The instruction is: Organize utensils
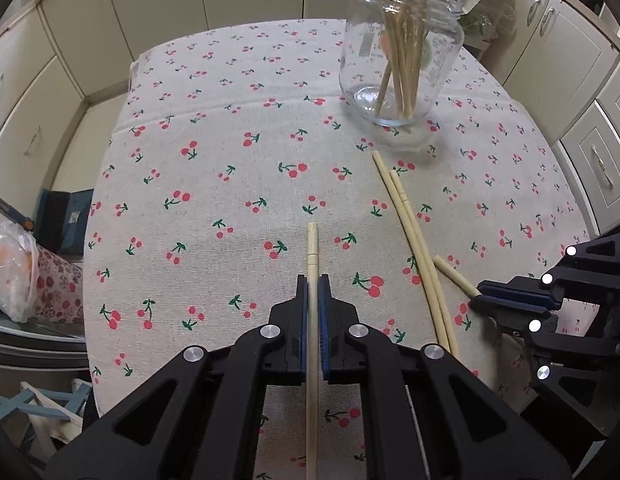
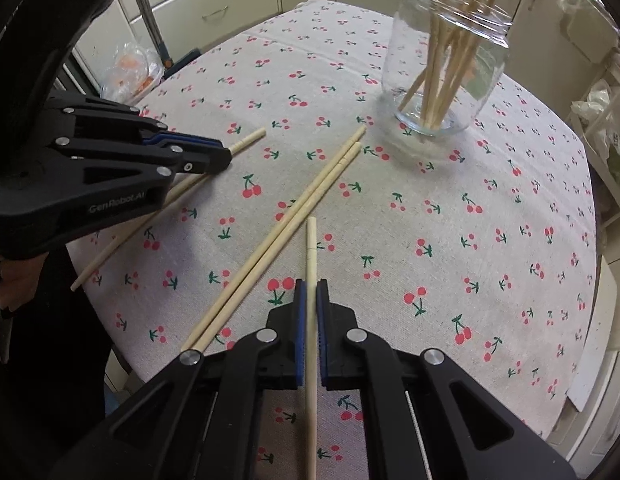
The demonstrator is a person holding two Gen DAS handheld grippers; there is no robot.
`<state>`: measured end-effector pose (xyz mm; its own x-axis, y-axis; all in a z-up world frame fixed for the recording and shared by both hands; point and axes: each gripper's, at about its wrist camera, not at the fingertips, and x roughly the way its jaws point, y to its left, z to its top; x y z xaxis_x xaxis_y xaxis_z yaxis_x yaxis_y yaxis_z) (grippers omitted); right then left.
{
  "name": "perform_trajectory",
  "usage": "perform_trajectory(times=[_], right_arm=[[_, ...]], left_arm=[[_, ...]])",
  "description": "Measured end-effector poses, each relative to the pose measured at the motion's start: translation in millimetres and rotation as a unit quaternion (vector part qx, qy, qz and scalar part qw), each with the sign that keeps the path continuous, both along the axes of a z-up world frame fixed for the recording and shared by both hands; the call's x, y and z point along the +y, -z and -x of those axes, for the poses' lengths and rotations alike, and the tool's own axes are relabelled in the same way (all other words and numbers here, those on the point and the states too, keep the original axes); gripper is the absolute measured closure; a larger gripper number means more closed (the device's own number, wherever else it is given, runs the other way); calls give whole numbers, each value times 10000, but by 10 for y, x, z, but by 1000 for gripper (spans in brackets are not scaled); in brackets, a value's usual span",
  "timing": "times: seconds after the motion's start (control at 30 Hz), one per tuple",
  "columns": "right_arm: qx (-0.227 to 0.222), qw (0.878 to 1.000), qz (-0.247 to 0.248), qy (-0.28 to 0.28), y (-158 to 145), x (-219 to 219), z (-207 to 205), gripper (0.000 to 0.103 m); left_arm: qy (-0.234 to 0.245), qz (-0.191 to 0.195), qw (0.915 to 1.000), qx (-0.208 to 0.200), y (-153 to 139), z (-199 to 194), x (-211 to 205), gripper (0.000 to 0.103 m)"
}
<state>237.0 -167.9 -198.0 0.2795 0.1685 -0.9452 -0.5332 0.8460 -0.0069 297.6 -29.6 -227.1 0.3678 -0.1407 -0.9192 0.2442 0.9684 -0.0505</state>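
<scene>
My left gripper (image 1: 313, 280) is shut on a pale wooden chopstick (image 1: 312, 246) that sticks out ahead of its blue pads. My right gripper (image 2: 311, 285) is shut on another chopstick (image 2: 311, 246) in the same way. In the left wrist view the right gripper (image 1: 476, 298) shows at the right edge, clamping its chopstick (image 1: 454, 274). The right wrist view has the left gripper (image 2: 226, 156) at the left with its chopstick (image 2: 250, 138). Two loose chopsticks (image 1: 414, 232) (image 2: 294, 216) lie side by side between the grippers. A glass jar (image 1: 398, 60) (image 2: 446, 68) farther back holds several chopsticks upright.
The table wears a cherry-print cloth (image 1: 214, 152) (image 2: 490, 240). Cream cabinets (image 1: 558, 64) surround it. A plastic bag (image 1: 10, 268) and a blue box (image 1: 66, 216) sit beyond the table's left edge. A hand (image 2: 14, 280) shows under the left gripper.
</scene>
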Motion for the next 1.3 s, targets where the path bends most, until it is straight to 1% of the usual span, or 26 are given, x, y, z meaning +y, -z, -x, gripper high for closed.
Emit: perform_trajectory(times=[0.1, 0.3, 0.43, 0.5, 0.6, 0.63, 0.67, 0.73, 0.77, 0.83, 0.9, 0.93, 0.97, 1.0, 1.03, 1.07, 1.13, 1.2, 1.23, 1.27, 1.3], right_arm=[[30, 10000, -6, -27, 6, -1, -28, 97], [-79, 10000, -34, -3, 28, 31, -20, 97], [-78, 9994, -240, 255, 17, -47, 11, 97], [-67, 9974, -500, 505, -20, -151, 20, 97], [-154, 9906, -961, 963, -144, -349, -6, 97], [-202, 9879, -1083, 1090, -184, -396, -24, 97], [-310, 9822, -1321, 1299, -258, -486, -51, 97], [-451, 9739, -1628, 1518, -349, -595, -95, 97], [-574, 9677, -1818, 1647, -416, -650, -122, 97], [-833, 9561, -2154, 1804, -538, -725, -144, 97], [-1150, 9435, -2444, 1917, -678, -769, -176, 97], [-1252, 9388, -2554, 1944, -716, -778, -206, 97], [-1405, 9315, -2696, 1999, -783, -806, -223, 97], [-1520, 9256, -2801, 2043, -849, -827, -273, 97], [-1687, 9170, -2927, 2120, -918, -856, -303, 97], [-1803, 9112, -2991, 2187, -971, -865, -327, 97], [-2086, 8970, -3136, 2314, -1105, -917, -361, 97], [-2409, 8784, -3316, 2456, -1241, -985, -446, 97], [-2592, 8666, -3415, 2553, -1319, -1015, -514, 97], [-2706, 8586, -3474, 2624, -1371, -1048, -545, 97], [-2814, 8495, -3563, 2687, -1418, -1079, -599, 97]], left_arm=[[39, -76, 10000, 17, 9, -13, -26, 98], [77, -231, 9997, 36, 5, -63, -81, 97], [58, -123, 9999, 7, -4, -39, -57, 98], [-6, -8, 10000, -32, -29, -9, -17, 98], [-110, 272, 9992, -277, -157, 48, 46, 98], [-161, 463, 9979, -418, -236, 60, 73, 98], [-185, 638, 9962, -557, -310, 66, 96, 98], [-236, 884, 9920, -870, -464, 77, 118, 98], [-268, 1086, 9875, -1108, -586, 80, 129, 98], [-329, 1360, 9796, -1442, -760, 67, 146, 98], [-412, 1632, 9691, -1806, -953, 42, 140, 98], [-471, 1755, 9636, -1963, -1041, 17, 129, 98], [-510, 1841, 9599, -2054, -1095, -15, 118, 98], [-565, 1953, 9542, -2194, -1167, -71, 107, 98], [-610, 2017, 9499, -2308, -1218, -107, 88, 98], [-650, 2089, 9447, -2442, -1270, -137, 72, 98], [-714, 2199, 9322, -2784, -1406, -210, 21, 98], [-803, 2295, 9183, -3123, -1536, -275, -27, 98], [-851, 2307, 9137, -3235, -1595, -308, -44, 98], [-919, 2339, 9063, -3398, -1656, -358, -72, 98], [-957, 2376, 9018, -3482, -1698, -390, -90, 98]])
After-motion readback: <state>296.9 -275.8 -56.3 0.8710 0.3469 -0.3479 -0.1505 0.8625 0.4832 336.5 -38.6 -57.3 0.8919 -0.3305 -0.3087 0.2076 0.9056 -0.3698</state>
